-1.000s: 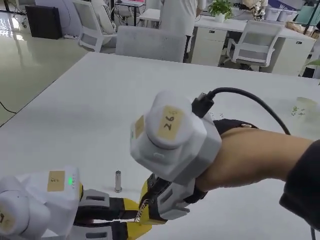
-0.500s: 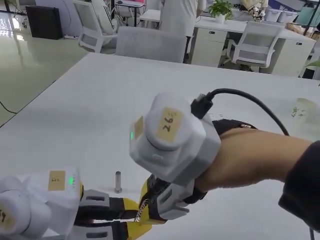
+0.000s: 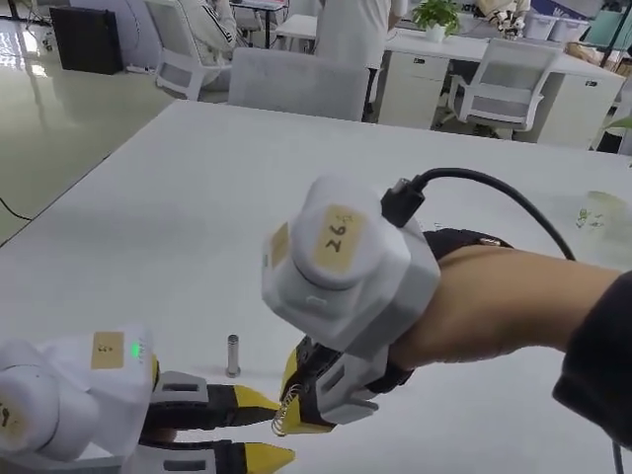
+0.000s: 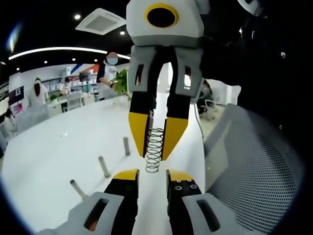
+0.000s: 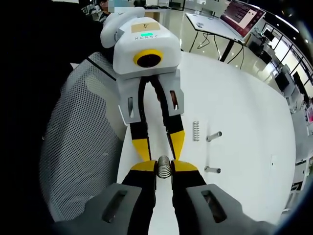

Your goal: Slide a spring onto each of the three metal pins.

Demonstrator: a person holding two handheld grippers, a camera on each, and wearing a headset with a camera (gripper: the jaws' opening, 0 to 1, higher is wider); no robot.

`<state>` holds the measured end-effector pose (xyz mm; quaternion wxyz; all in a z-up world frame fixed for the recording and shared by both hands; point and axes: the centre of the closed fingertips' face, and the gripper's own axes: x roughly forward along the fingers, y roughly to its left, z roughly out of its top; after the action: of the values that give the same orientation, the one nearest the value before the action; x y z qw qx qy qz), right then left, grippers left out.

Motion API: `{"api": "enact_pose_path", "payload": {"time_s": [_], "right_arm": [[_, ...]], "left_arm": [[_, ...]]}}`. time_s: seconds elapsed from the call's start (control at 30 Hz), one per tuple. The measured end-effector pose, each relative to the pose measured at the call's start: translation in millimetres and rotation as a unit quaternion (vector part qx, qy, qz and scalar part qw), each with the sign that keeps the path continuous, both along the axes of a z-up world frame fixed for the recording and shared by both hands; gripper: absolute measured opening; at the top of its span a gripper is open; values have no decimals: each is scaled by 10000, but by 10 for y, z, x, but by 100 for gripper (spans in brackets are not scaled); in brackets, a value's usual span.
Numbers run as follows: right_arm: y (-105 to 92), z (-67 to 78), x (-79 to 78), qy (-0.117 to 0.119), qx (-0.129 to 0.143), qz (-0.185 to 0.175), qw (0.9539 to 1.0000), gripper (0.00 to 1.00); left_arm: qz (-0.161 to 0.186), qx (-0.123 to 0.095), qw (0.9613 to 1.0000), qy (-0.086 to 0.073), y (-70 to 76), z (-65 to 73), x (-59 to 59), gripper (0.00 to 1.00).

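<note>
My right gripper (image 5: 165, 165) is shut on a small coil spring (image 5: 165, 168), whose open end faces the camera. In the left gripper view that spring (image 4: 154, 152) hangs from the right gripper (image 4: 155, 139) just above my left gripper (image 4: 152, 175), which is open with nothing between its jaws. In the head view the two grippers meet tip to tip at the table's near edge: the left gripper (image 3: 265, 429) is at the lower left, and the right gripper (image 3: 293, 413) carries the spring (image 3: 283, 412). Three bare metal pins (image 4: 126, 145) (image 4: 103, 166) (image 4: 78, 189) stand to the left. One pin (image 3: 233, 355) stands just behind the jaws.
A second spring (image 5: 196, 130) lies on the white table (image 3: 197, 227) beside two pins (image 5: 213, 135) (image 5: 211, 170). A grey mesh chair back (image 5: 83, 142) sits close under the grippers. A clear plastic cup (image 3: 602, 212) stands at the far right. Desks, chairs and people are beyond the table.
The left gripper's jaws have spread apart. The right gripper, still holding the spring, has lifted slightly and tilted.
</note>
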<state>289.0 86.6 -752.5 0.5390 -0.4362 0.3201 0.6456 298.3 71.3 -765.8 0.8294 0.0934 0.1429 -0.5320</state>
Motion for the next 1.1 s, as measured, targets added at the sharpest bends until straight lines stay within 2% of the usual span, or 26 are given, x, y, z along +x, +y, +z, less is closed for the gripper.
{"api": "enact_pose_path", "payload": {"time_s": [0.37, 1.1], "right_arm": [[-60, -27, 59, -10, -59, -72, 10000, 8], [-155, -28, 185, -45, -117, -238, 9996, 8]], "left_arm": [[242, -61, 9996, 148, 115, -34, 25, 29], [833, -240, 9959, 251, 355, -54, 79, 44]]}}
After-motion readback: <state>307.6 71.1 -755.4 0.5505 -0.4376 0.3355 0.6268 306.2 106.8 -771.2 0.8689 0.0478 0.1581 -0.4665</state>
